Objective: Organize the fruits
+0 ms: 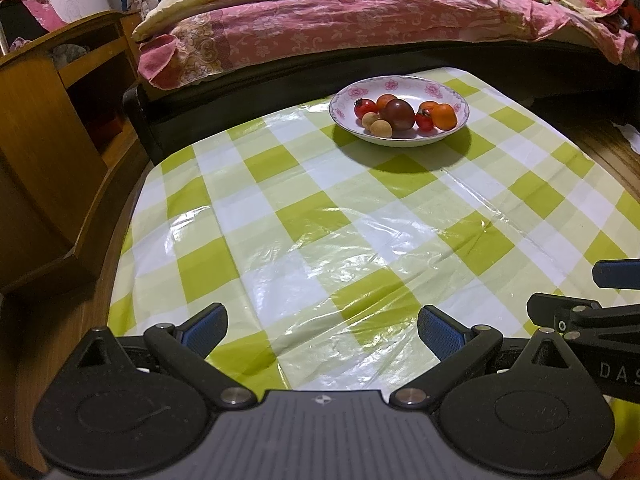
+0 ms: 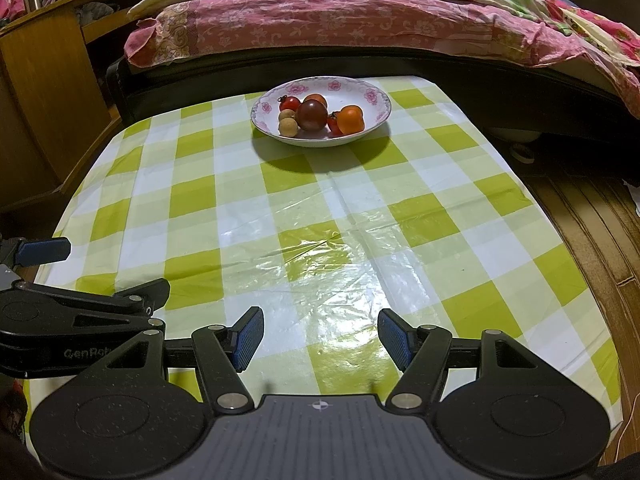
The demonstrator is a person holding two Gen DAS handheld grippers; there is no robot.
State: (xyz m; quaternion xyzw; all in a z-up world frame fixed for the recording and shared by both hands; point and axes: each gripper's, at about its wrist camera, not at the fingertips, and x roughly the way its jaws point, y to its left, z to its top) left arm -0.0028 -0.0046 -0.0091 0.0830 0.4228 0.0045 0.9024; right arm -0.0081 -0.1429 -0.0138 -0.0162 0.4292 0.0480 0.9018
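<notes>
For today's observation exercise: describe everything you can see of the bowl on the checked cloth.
The bowl is shallow, white and glossy, apparently ceramic, with pink flowers around its rim. It stands upright on the far part of the green-checked cloth, near the bed, casting a dark shadow toward the viewer. Inside lie small red, orange, dark and tan fruits. Neither tool touches it.

I see bare checked cloth on the surface (image 2: pixel 320 220) all the way from both claws to the plate (image 2: pixel 382 98) at the far edge. My left claw (image 1: pixel 322 330) and right claw (image 2: pixel 320 334) hang side by side, jaws spread, crowding each other. The bed (image 2: pixel 360 20) rises just behind the plate; a wooden cabinet (image 1: pixel 52 120) flanks the left
</notes>
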